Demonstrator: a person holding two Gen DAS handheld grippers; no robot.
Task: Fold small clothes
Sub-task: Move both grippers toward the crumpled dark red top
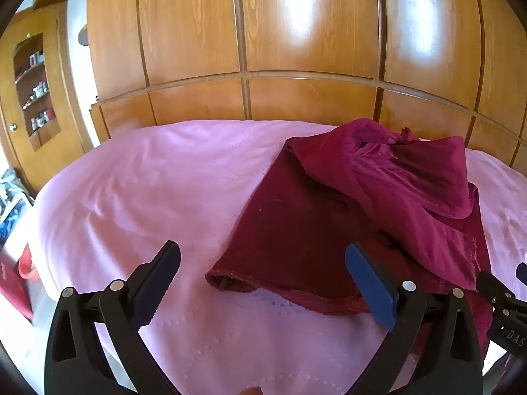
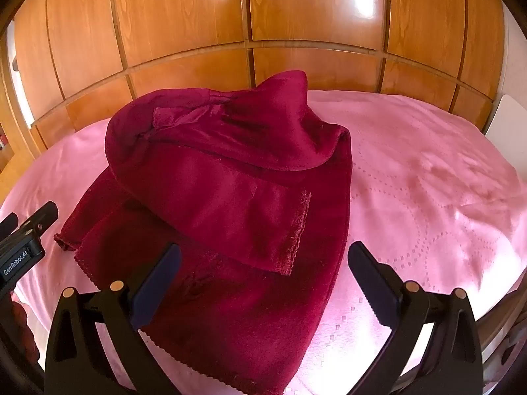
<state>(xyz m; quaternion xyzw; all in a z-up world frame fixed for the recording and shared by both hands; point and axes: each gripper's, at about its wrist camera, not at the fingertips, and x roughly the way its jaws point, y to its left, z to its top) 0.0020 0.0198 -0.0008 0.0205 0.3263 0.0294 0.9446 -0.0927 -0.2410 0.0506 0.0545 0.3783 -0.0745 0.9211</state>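
Observation:
A dark red velvety garment (image 1: 362, 204) lies crumpled and partly folded on a pink bedspread (image 1: 148, 191); it also shows in the right wrist view (image 2: 230, 191), with a sleeve cuff (image 2: 64, 240) at its left and a bunched hood or collar at the far end. My left gripper (image 1: 263, 263) is open and empty, hovering over the garment's near left hem. My right gripper (image 2: 263, 263) is open and empty, over the garment's near right part. The left gripper shows at the left edge of the right wrist view (image 2: 26, 230); the right gripper shows at the right edge of the left wrist view (image 1: 504, 299).
The bedspread (image 2: 428, 181) covers a bed set against a glossy wooden panelled wardrobe (image 1: 263, 33). A wooden shelf unit (image 1: 36, 92) with small items stands at the far left. A red object (image 1: 19, 273) lies beside the bed at the left.

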